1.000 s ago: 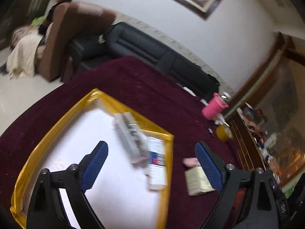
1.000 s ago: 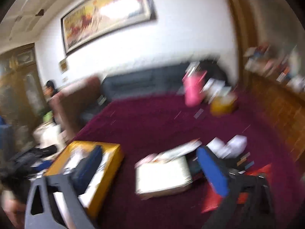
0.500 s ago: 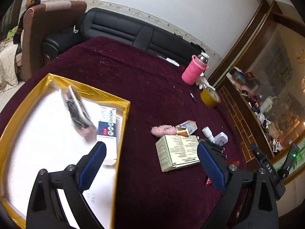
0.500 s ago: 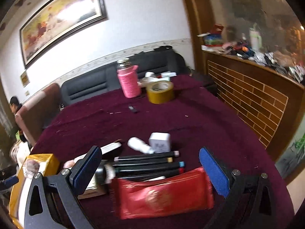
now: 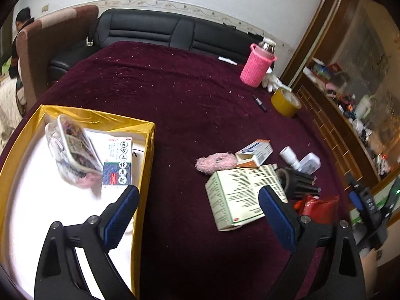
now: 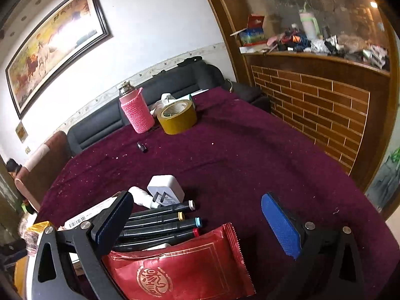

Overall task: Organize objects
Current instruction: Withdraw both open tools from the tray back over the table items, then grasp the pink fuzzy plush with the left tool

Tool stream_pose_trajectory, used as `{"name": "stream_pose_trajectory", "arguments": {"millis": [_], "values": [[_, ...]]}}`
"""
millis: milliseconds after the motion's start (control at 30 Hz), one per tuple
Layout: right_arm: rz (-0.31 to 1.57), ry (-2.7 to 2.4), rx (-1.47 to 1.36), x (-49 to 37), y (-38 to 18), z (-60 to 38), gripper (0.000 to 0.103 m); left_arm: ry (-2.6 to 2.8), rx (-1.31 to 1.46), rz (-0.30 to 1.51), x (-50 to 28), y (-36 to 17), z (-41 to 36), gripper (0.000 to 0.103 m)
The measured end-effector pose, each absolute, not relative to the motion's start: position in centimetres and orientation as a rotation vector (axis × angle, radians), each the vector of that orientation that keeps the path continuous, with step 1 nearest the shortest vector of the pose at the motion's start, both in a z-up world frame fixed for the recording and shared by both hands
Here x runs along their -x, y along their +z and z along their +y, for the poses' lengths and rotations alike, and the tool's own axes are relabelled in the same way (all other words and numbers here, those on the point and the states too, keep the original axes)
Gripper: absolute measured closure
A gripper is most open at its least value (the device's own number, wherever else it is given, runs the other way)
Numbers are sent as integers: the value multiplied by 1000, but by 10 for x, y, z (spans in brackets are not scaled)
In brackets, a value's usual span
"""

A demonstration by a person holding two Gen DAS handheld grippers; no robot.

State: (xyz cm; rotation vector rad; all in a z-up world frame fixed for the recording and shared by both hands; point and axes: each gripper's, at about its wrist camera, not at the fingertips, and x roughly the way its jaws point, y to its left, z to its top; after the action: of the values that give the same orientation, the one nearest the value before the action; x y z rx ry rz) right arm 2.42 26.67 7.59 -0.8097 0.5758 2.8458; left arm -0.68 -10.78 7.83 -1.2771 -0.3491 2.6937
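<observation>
A gold-rimmed white box point(image 5: 147, 135) lies at the left of the maroon table and holds a clear pouch point(image 5: 70, 152) and a medicine carton point(image 5: 118, 162). My left gripper point(image 5: 197, 215) is open and empty, above the table between the box and a cream carton point(image 5: 240, 195). A pink fluffy item point(image 5: 216, 162) and a small orange-and-white carton point(image 5: 255, 152) lie beyond. My right gripper point(image 6: 197, 227) is open and empty over a red foil packet point(image 6: 185, 267) and several black markers point(image 6: 160, 220). A white charger point(image 6: 166, 191) and a small white bottle point(image 6: 142, 197) lie just past them.
A bottle in a pink knit sleeve point(image 6: 136, 111) and a roll of yellow tape point(image 6: 178, 117) stand at the table's far side, with a small black item point(image 6: 142, 147) nearby. A black sofa point(image 5: 155, 28) runs behind. A brick-faced wooden counter point(image 6: 320, 105) is on the right.
Both views have swung right and settled. The left gripper moved from over the box to the table beside the cream carton. The right gripper moved closer over the markers and red packet.
</observation>
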Motion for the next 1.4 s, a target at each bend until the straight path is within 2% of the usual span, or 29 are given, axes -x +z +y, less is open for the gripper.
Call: {"name": "stream_pose_trajectory", "arguments": {"millis": [233,400,533,733,867,933,1000,1100,1200,1233,1400], "values": [[623,2835,873,-19,67,272,0,2636,1331,-218,34,60,-89,8],[602,2840,912,-17,63,267,0,2510,1403,-288,51,36,-69,7],[608,2828,935,-15,60,267,0,2270,1320,-313,40,40,-42,7],[629,2806,979,-12,55,270,0,2093,1198,-30,2,61,-4,7],[628,2806,981,-11,54,270,0,2340,1223,127,14,67,-16,7],[624,2808,989,-11,54,268,0,2455,1300,99,30,61,-28,7],[618,2807,994,-11,54,267,0,2483,1403,-111,50,49,-52,8],[609,2806,998,-11,53,265,0,2465,1478,-321,65,35,-66,16],[603,2802,1009,-9,53,264,0,2462,1523,-317,74,26,-56,40],[602,2800,1016,-9,52,264,0,2448,1550,-326,79,22,-53,53],[592,2804,1016,-8,52,263,0,2489,1544,-310,87,24,-46,54]]}}
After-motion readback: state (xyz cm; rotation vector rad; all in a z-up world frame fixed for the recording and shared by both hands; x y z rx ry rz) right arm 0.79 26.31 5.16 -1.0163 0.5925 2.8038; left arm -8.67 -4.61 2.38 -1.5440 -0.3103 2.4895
